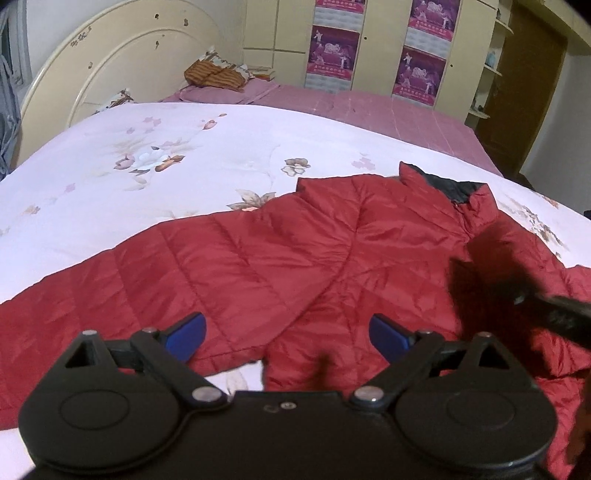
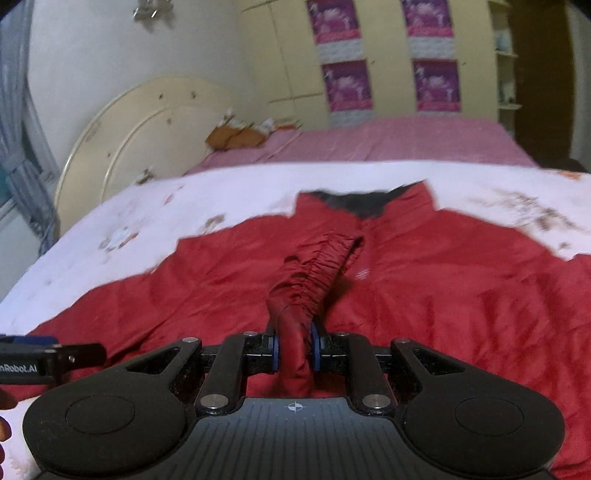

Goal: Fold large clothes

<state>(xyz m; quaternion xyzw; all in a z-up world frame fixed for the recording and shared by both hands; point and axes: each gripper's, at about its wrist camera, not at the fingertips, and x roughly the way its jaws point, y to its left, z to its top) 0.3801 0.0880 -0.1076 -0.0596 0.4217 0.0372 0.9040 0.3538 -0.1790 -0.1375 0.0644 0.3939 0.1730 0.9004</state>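
Two tongs angled downward: right tongs pinching cuff.

Bedding: white floral quilt over a pink sheet
Headboard: cream, arched, chipped
Wardrobe: cream doors with purple posters
Pillow: pink

jacket: deep red, quilted in stitched bands; collar lining black
cuff: same red, gathered, between the right gripper's blue pads
left gripper: black body, blue pads
quilt: white, brown and pink flowers, under and beyond the jacket
sheet: pink check, further out
headboard: cream, chipped, far left
posters: purple, on the cream wardrobe far ahead
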